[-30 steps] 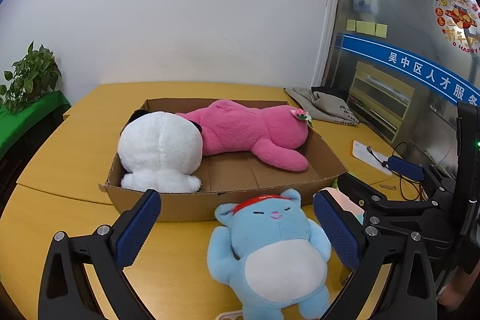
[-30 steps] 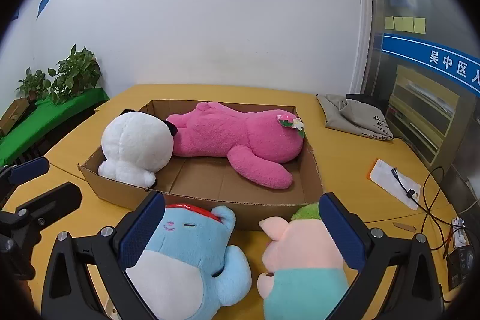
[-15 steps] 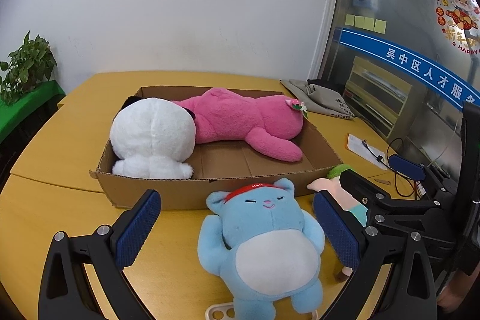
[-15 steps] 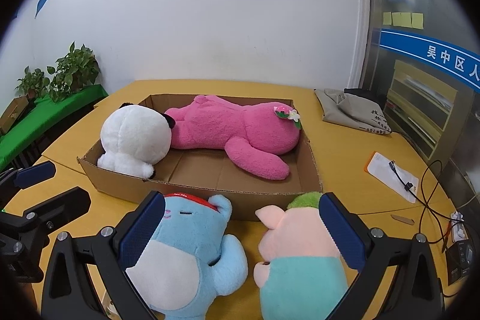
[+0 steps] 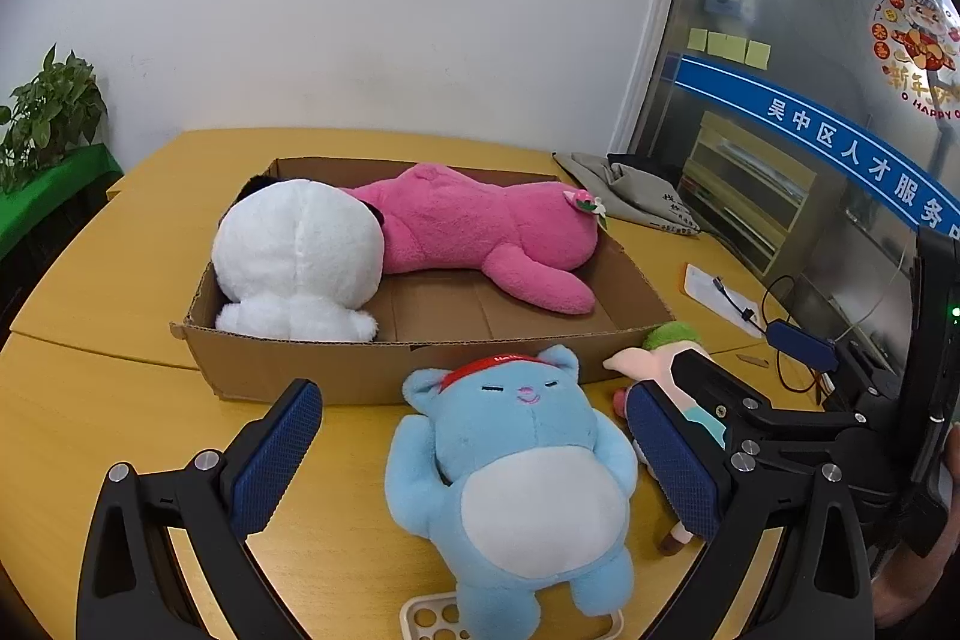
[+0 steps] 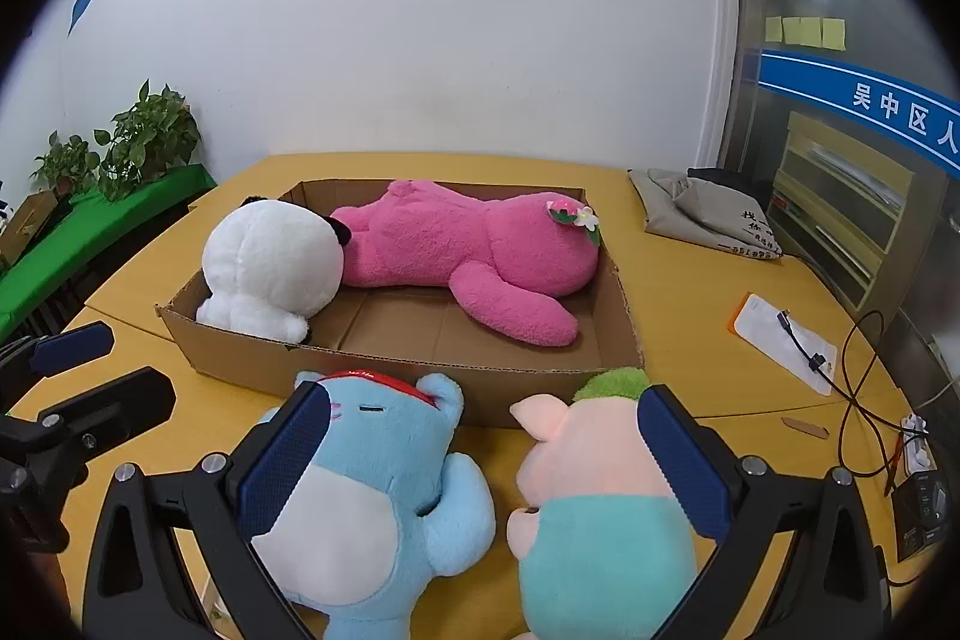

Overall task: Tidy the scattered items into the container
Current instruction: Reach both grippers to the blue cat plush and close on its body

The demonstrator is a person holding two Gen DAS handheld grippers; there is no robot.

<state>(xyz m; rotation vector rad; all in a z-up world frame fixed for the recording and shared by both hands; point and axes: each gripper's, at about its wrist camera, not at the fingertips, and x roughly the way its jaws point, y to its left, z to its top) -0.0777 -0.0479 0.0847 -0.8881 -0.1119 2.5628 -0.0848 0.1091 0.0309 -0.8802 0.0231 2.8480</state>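
A shallow cardboard box [image 5: 336, 370] [image 6: 420, 376] on the yellow table holds a white plush [image 5: 297, 259] [image 6: 270, 268] and a pink plush [image 5: 480, 226] [image 6: 468, 244]. A blue plush cat [image 5: 516, 466] [image 6: 372, 484] lies on its back in front of the box, between the fingers of my open left gripper [image 5: 474, 460]. A pink pig plush with green hair and a teal shirt [image 6: 594, 496] [image 5: 654, 358] lies to its right. My open right gripper [image 6: 486, 466] is above both toys, with the pig by its right finger.
A grey cloth bag [image 6: 702, 214] lies at the table's far right. A white paper with a cable [image 6: 786, 340] and more wires lie at the right edge. Potted plants [image 6: 144, 142] stand on a green shelf at left. A white perforated holder [image 5: 432, 616] lies near the cat's feet.
Both grippers have drawn back and up a little, so the box and the toys sit farther away in both views. Both grippers stay open. The toys have not moved.
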